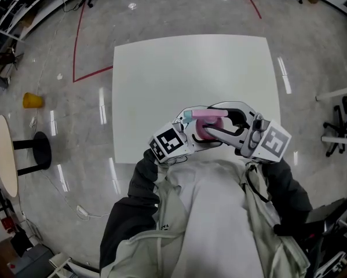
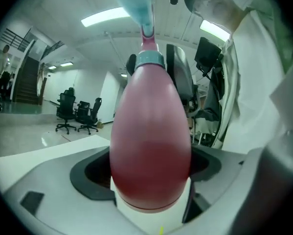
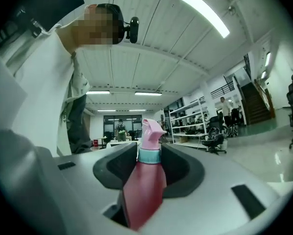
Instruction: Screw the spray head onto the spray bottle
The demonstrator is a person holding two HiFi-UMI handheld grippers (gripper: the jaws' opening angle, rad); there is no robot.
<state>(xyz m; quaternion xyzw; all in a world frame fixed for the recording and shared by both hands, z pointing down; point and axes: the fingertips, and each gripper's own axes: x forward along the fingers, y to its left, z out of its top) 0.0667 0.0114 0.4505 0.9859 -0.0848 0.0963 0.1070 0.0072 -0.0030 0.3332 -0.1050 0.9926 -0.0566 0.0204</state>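
I hold a pink spray bottle [image 1: 201, 130] in the air over the white table's [image 1: 161, 80] near edge, close to the person's chest. My left gripper [image 1: 190, 134] is shut on the bottle's round body [image 2: 150, 141], which fills the left gripper view. Above the body come the teal collar [image 2: 149, 58] and the spray head. My right gripper [image 1: 217, 126] reaches in from the right. In the right gripper view its dark pads [image 3: 121, 166] stand at either side of the teal collar [image 3: 148, 155], under the pink spray head [image 3: 151, 131]. I see no firm press there.
Nothing else lies on the table. On the floor to the left are a yellow cup [image 1: 32, 101] and a round side table [image 1: 5, 155]. Office chairs [image 1: 342, 126] stand at the right. Red tape lines [image 1: 77, 45] cross the glossy floor.
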